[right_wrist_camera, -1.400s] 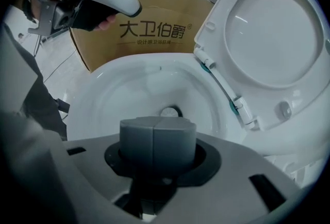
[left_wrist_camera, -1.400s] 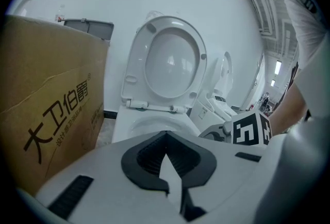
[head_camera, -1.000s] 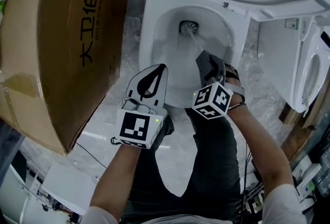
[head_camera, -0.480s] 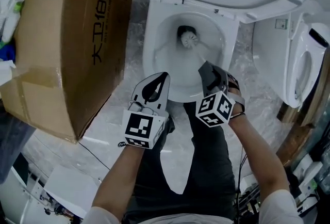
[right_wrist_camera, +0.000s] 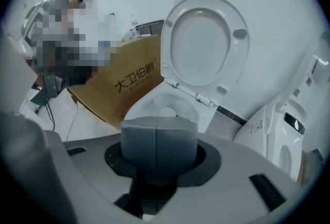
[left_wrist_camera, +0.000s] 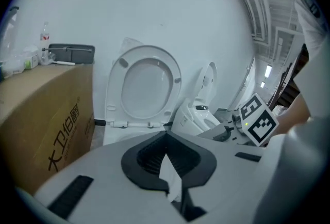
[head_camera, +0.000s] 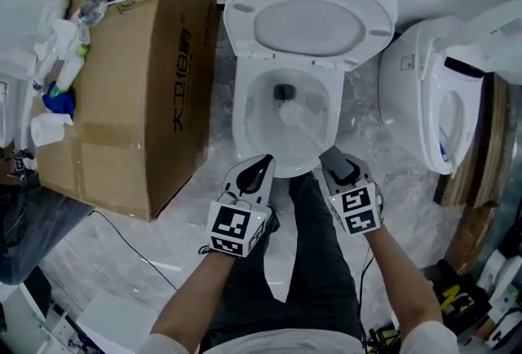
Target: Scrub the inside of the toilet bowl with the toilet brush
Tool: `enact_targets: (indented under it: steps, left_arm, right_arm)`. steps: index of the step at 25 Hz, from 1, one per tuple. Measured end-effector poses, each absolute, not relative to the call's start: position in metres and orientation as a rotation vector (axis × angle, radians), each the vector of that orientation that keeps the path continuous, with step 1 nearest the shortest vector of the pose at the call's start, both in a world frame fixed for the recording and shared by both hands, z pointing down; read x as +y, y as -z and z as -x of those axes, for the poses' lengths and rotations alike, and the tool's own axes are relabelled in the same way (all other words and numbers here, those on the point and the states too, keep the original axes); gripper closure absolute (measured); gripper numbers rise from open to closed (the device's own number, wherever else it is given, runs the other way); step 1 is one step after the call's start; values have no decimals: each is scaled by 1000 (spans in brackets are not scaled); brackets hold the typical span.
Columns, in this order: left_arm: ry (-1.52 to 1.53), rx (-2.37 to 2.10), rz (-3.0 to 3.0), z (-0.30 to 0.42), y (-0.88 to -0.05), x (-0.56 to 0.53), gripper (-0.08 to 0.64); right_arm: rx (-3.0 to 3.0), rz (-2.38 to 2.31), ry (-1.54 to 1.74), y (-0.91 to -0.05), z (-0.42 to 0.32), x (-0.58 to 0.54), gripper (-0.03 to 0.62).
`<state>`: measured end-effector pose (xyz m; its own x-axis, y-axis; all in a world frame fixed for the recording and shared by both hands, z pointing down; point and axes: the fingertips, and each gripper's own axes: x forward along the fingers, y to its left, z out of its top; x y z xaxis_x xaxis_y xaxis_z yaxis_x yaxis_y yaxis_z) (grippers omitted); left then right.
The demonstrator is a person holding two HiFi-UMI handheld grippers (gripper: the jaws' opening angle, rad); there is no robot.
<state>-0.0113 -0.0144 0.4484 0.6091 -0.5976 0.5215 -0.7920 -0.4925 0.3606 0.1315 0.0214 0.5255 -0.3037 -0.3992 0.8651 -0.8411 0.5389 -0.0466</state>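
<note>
Left gripper (head_camera: 261, 161): hovering just in front of the bowl's front rim, jaws pressed together on nothing; in its own view (left_wrist_camera: 166, 138), showing only a thin pale sliver between them.
Right gripper (head_camera: 330, 155): clamping the white handle at the rim's right front; in its own view (right_wrist_camera: 157, 138), showing grey pads (right_wrist_camera: 139, 140) meeting flat and hiding handle and brush head alike.
Toilet brush (head_camera: 292, 113): reaching slantwise into the bowl, head now lying just nearer than the dark drain, having sat right on it half a second ago.
Toilet bowl (head_camera: 242, 128): standing open, seat and lid (head_camera: 308, 22) raised; interior showing only in the head view.
Head view: taking in more than before, the whole lid and the box top with its clutter now coming into frame.
Cardboard box (head_camera: 139, 99): standing just left of the toilet.
Second toilet (head_camera: 436, 99): sitting to the right, partly cut off.
</note>
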Motion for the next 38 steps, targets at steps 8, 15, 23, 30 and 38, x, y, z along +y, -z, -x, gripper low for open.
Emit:
enact_targets:
  steps: [8,15,23,30,38]
  left_arm:
    - [-423,-1044,-2312,5,-334,8,551]
    - [-379,-1051,-2360,8,-234,36,551]
    - [-283,-1056,-2451,9,-143,54,551]
    - [-183,-1069,-2536,9,-72,52,551]
    - [-102,-1080,-2563,8,-26,42,552]
  right_arm:
    - [-2068,-1101,-784,-385,-145,56,436]
    - [-2195,-1202,-753,-265,-147,84,436]
    - [-2348,-1300,-696,-165,-135,96,436]
    - [-2458,-1349,-584,-95,-124,90,436]
    - [-2514,-1373,-480,-46,-125,84,436]
